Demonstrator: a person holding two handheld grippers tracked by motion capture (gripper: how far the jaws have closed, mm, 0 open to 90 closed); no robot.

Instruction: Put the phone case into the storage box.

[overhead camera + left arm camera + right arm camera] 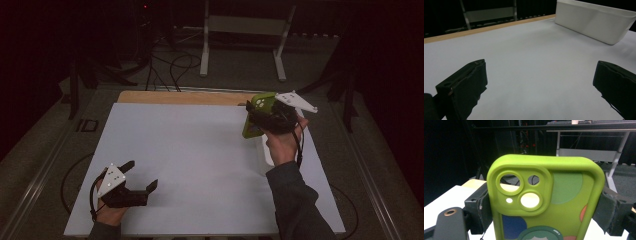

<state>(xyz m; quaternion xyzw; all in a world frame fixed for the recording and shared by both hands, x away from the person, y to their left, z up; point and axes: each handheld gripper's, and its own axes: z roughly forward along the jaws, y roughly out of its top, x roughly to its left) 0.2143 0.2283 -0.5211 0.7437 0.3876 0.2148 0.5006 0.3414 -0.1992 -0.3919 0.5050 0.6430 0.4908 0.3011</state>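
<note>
A lime green phone case (549,202) with camera cut-outs and coloured spots stands upright between the jaws of my right gripper (546,207), which is shut on its two sides. In the high view the same phone case (259,114) is held above the table's far right part by the right gripper (267,116). Near the front left corner, my left gripper (141,176) rests low over the white table top, jaws wide apart and nothing between them. Its black pads (464,85) frame bare white surface in the left gripper view.
A white rectangular bin (596,21) stands on the right side of the white table top (190,150), partly behind the right hand in the high view. A wooden strip (185,97) edges the far side. Metal stand legs (205,45) and cables lie on the floor beyond.
</note>
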